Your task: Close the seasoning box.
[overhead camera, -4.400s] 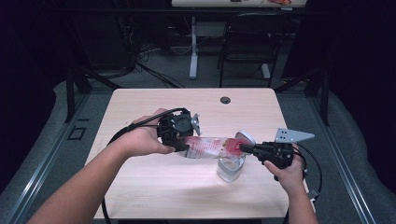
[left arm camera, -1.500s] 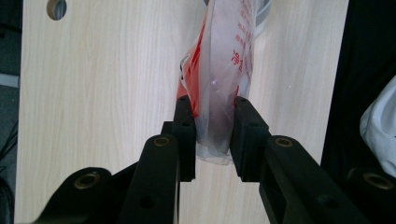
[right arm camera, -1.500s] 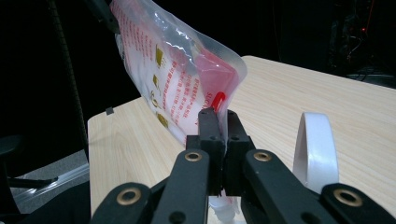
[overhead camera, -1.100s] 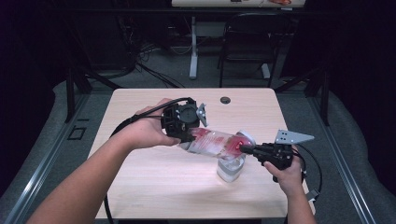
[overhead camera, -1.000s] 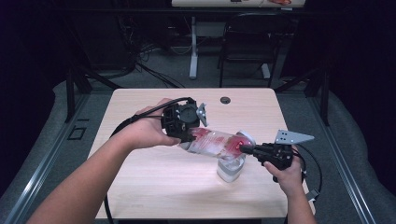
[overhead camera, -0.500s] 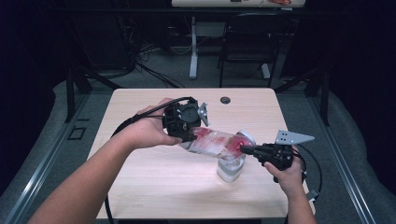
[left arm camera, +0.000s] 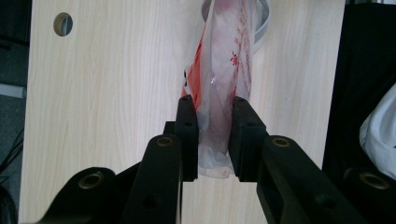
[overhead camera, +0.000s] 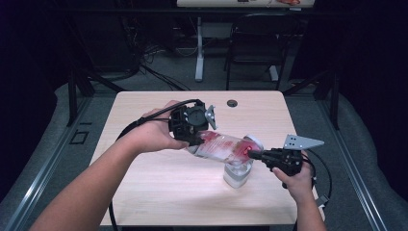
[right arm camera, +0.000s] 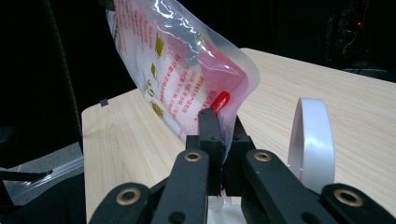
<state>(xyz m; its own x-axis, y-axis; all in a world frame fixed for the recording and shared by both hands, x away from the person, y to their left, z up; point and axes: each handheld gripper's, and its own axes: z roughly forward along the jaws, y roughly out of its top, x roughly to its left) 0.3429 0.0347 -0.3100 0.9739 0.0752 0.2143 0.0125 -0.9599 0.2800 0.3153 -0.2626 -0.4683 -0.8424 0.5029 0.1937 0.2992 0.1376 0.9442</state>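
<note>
Right gripper (right arm camera: pixel 219 140), nearest the person's edge: jaws clamped tight on one end of the clear plastic pouch with red printing (overhead camera: pixel 223 146), pinching film beside a red oval logo. In the high view it sits at (overhead camera: pixel 251 153).

Pouch is off the table, stretched roughly level between both grippers, directly above the small clear plastic container (overhead camera: pixel 237 174) standing on the light wooden table (overhead camera: pixel 159 192). Container's white hinged lid (right arm camera: pixel 312 140) stands open, upright, just beside the right jaws.

Left gripper (left arm camera: pixel 214 140), farther in: jaws closed on the other end of the pouch, pads pressing both faces, a bit of film poking out behind them. High view has it at (overhead camera: pixel 197 138).

Handling, my read:
- Thin, soft, crinkly film; light, with pale contents inside. Glossy, so likely slippery under the pads.
- It sags and folds, no stiffness to rely on. Hold at the sealed ends or edges, as now, not mid-body.
- Pull too hard and the film could tear or slip out.

Print: red and gold lettering on the pouch, small symbols in a column; too small and warped to read. Logo text illegible.

Far side of the table: a round cable hole (overhead camera: pixel 233 103).
</note>
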